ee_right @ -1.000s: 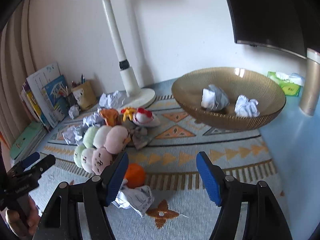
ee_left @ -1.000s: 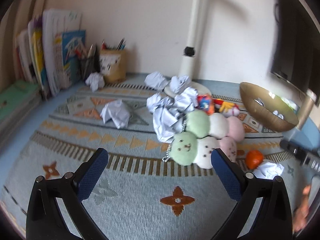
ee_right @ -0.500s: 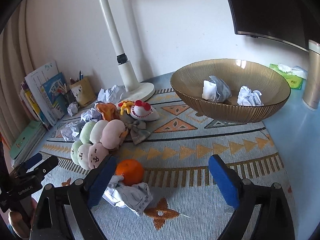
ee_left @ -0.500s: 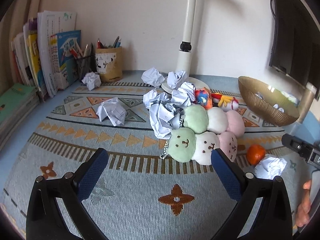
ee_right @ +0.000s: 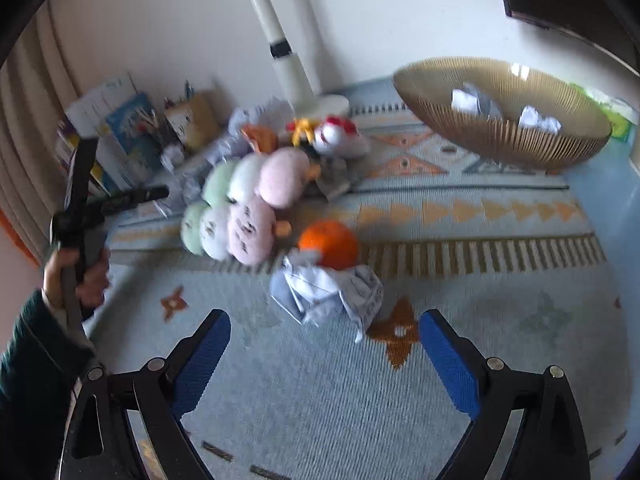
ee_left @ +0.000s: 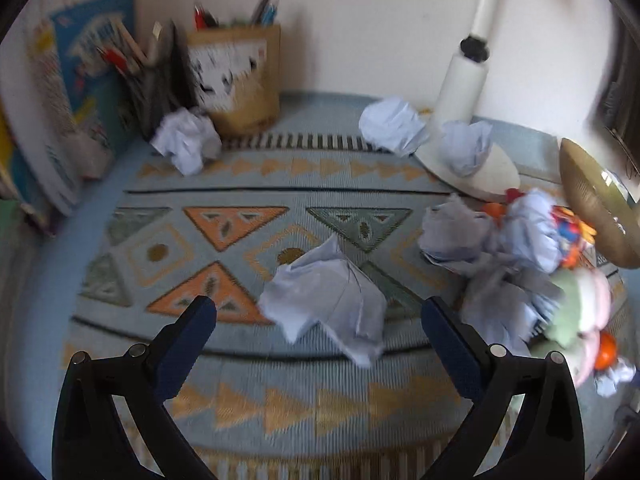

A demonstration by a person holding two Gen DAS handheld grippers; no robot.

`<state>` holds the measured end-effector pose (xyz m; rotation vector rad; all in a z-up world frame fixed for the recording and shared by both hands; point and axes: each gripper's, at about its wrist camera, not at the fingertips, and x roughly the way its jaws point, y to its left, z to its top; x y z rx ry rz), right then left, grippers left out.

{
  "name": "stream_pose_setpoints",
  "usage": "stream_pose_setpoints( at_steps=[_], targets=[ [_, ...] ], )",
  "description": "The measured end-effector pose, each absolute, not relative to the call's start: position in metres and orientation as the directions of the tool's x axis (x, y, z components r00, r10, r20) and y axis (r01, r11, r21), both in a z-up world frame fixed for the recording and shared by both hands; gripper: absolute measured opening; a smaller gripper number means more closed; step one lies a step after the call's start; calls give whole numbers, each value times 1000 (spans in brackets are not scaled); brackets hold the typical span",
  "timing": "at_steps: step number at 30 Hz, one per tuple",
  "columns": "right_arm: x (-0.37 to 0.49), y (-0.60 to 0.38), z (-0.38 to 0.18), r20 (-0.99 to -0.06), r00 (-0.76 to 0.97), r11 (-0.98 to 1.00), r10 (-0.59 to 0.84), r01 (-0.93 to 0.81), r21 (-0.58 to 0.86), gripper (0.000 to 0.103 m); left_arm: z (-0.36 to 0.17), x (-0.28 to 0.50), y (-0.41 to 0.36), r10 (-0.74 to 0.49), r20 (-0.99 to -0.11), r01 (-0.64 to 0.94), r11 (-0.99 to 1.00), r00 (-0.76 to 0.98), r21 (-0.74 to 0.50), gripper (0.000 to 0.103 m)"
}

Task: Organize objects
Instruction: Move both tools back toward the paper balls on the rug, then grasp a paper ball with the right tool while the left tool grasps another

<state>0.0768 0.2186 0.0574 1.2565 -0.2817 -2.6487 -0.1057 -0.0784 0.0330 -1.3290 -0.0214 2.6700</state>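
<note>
Left tool (ee_left: 318, 312): released, blue ribbed pads spread wide, nothing between them; lower centre of the left wrist view.
Crumpled paper ball (ee_left: 326, 304): pale, sharp-creased, light; centre of that view, just ahead of the pads, on the woven patterned mat (ee_left: 240, 396).
Pen holder (ee_left: 236, 76): tan box, upper left, another paper wad (ee_left: 186, 144) at its foot.
Right tool (ee_right: 325, 344): released, pads wide apart and empty; lower centre of the right wrist view.
Second paper wad (ee_right: 328, 294): centre, touching a smooth orange fruit (ee_right: 330, 238).
Plush dumplings (ee_right: 240, 208): soft, rounded, pastel; left of centre.
Ribbed bowl (ee_right: 500, 136): amber, translucent, upper right, two paper wads inside.
Risk: the springy paper may squirt from a shallow pinch; closing on the second wad could nudge the round fruit into rolling.
</note>
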Motion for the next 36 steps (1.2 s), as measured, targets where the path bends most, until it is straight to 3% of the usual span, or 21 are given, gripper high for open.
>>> stream_pose_setpoints(
  at_steps=[3,5,7,9,11,13,19,23,26,31,35,36],
  targets=[
    [70,230,55,-750,-618,-958,-236,18,286,95,27,-114,-73,198,-800,-172,-978,-566,-121,98],
    [66,235,55,-743,-620,-943,-252,-15,332,95,31,-113,-68,193,-786,-181,-978,-587,-105,90],
    [62,233,55,-744,-612,-934,-267,-25,355,93,31,-114,-65,182,-785,-187,-979,-593,-85,61],
    [58,221,54,-760,-596,-942,-258,-20,335,82,32,-111,-63,171,-779,-192,-979,-603,-67,58],
    [55,211,50,-776,-576,-947,-259,-8,322,62,37,-100,-62,184,-763,-200,-977,-620,-73,58],
    [54,201,48,-793,-576,-968,-199,-12,252,50,43,-89,-63,175,-754,-194,-979,-633,-64,58],
    [76,202,71,-739,-634,-969,-229,72,238,49,76,-20,-46,232,-686,-221,-969,-689,-106,58],
    [93,217,90,-707,-669,-971,-231,105,217,50,82,35,-12,387,-629,-305,-922,-674,-240,58],
    [96,231,81,-734,-642,-974,-221,110,197,50,68,59,17,471,-631,-350,-882,-616,-316,58],
    [103,237,63,-759,-617,-978,-206,150,144,51,49,76,51,467,-673,-373,-880,-574,-293,58],
    [111,245,57,-769,-596,-973,-229,141,181,68,43,82,56,477,-687,-369,-875,-548,-313,58],
    [114,248,56,-768,-598,-973,-232,135,189,68,42,81,55,477,-687,-369,-875,-549,-313,58]
  ],
)
